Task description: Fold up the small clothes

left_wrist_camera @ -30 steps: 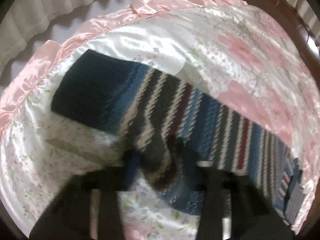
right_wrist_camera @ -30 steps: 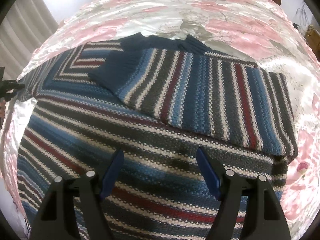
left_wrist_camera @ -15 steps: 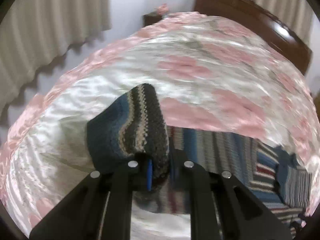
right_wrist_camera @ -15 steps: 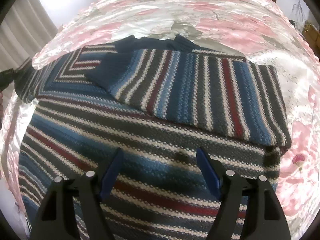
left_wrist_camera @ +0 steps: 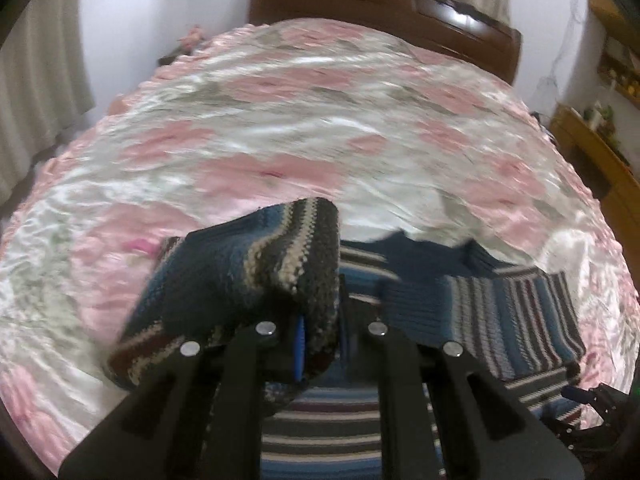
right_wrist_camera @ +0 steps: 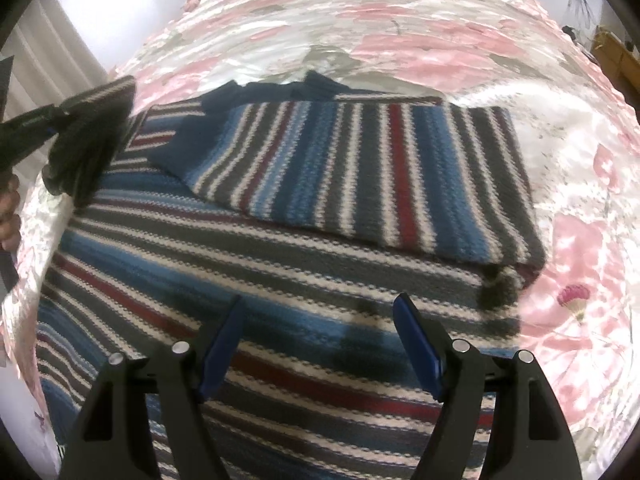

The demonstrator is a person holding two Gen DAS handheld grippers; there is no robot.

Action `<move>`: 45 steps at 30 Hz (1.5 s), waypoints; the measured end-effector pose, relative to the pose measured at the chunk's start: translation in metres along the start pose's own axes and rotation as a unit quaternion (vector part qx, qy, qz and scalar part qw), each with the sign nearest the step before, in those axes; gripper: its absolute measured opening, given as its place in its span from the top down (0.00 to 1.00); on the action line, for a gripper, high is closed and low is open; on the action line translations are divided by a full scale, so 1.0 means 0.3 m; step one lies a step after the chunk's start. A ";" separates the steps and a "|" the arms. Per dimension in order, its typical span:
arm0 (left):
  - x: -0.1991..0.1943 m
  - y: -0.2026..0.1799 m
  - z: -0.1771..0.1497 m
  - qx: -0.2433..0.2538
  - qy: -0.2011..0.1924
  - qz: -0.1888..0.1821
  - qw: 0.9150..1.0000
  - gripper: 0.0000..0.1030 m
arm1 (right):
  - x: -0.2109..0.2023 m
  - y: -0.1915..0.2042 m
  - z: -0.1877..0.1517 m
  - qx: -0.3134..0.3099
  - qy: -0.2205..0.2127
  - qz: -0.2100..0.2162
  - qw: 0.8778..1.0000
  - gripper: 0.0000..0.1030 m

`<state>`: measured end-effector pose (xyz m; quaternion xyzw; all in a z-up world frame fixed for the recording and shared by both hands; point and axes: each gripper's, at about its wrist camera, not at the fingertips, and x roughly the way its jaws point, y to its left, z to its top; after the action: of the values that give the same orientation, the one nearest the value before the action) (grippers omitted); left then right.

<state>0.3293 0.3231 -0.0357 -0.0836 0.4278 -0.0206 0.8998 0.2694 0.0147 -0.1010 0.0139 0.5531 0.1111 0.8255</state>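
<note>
A striped knitted sweater (right_wrist_camera: 280,264) in blue, grey, white and dark red lies flat on the bed. Its right sleeve (right_wrist_camera: 360,172) is folded across the chest. My left gripper (left_wrist_camera: 320,344) is shut on the left sleeve (left_wrist_camera: 248,280), which is lifted off the bed and droops over the fingers. In the right wrist view that gripper (right_wrist_camera: 60,128) and the raised sleeve appear at the far left. My right gripper (right_wrist_camera: 320,344) hovers open just above the sweater's lower body, with nothing between its blue pads (right_wrist_camera: 416,344).
The bed carries a shiny pink floral satin cover (left_wrist_camera: 320,120). A dark wooden headboard (left_wrist_camera: 380,4) stands at the far end, curtains (left_wrist_camera: 40,60) hang at the left, and wooden furniture (left_wrist_camera: 592,148) sits at the right. A hand (right_wrist_camera: 10,216) shows at the left edge.
My left gripper shut on the left sleeve and raised it off the bed, swinging it toward the sweater's body. The right gripper stayed open, almost still, over the hem.
</note>
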 end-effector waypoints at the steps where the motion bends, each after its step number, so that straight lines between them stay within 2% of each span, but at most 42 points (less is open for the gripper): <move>1: 0.010 -0.026 -0.010 0.001 0.004 -0.005 1.000 0.89 | -0.002 -0.013 -0.003 0.003 -0.001 0.001 1.000 0.26; 6: 0.091 -0.199 -0.072 0.015 0.032 -0.033 0.999 0.89 | -0.011 -0.075 -0.021 0.011 -0.003 -0.001 1.000 0.25; 9: 0.167 -0.280 -0.120 0.030 0.055 -0.028 0.998 0.89 | 0.003 -0.105 -0.032 0.017 0.004 -0.006 1.000 0.25; 12: 0.246 -0.308 -0.161 0.026 0.084 -0.022 0.996 0.88 | 0.028 -0.126 -0.049 0.021 0.017 -0.005 1.000 0.25; 16: 0.299 -0.315 -0.203 0.026 0.100 -0.017 0.994 0.86 | 0.060 -0.130 -0.070 0.010 0.027 -0.012 1.000 0.23; 19: 0.305 -0.326 -0.213 0.044 0.104 -0.017 0.994 0.81 | 0.072 -0.122 -0.078 0.001 0.027 -0.014 1.000 0.19; 22: 0.265 -0.320 -0.199 0.050 0.120 -0.040 0.991 0.70 | 0.084 -0.119 -0.076 -0.004 0.030 -0.017 0.999 0.18; 24: 0.200 -0.295 -0.185 0.045 0.128 -0.061 0.989 0.58 | 0.084 -0.119 -0.073 -0.006 0.034 -0.018 0.999 0.18; 27: 0.078 -0.227 -0.171 0.046 0.123 -0.073 0.989 0.53 | 0.083 -0.120 -0.065 -0.002 0.041 -0.016 0.999 0.18; 28: 0.043 -0.200 -0.165 0.048 0.117 -0.070 0.989 0.52 | 0.081 -0.120 -0.061 -0.001 0.043 -0.017 0.999 0.18; 31: -0.032 -0.083 -0.132 0.059 0.093 -0.024 0.994 0.49 | 0.065 -0.108 -0.028 0.006 0.046 -0.015 0.999 0.19; 34: 0.007 0.071 -0.086 0.025 0.103 0.035 0.994 0.51 | 0.038 -0.053 0.019 -0.004 0.045 -0.003 0.999 0.20; 36: 0.058 0.149 -0.068 -0.010 0.125 0.035 0.992 0.56 | 0.026 0.011 0.055 -0.022 0.049 -0.014 0.998 0.20; 38: 0.109 0.200 -0.062 -0.015 0.138 0.065 0.988 0.59 | 0.018 0.087 0.095 -0.043 0.050 -0.004 0.998 0.21; 41: 0.167 0.227 -0.073 -0.002 0.156 0.079 0.985 0.59 | 0.016 0.187 0.158 -0.072 0.047 -0.012 0.996 0.23; 45: 0.218 0.255 -0.093 0.000 0.173 0.072 0.982 0.58 | 0.037 0.331 0.269 -0.111 0.027 -0.023 0.993 0.24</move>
<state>0.3465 0.3876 -0.1158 -0.0477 0.5816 0.0303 0.8115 0.3307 0.1219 -0.0652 -0.0934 0.5595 0.1533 0.8091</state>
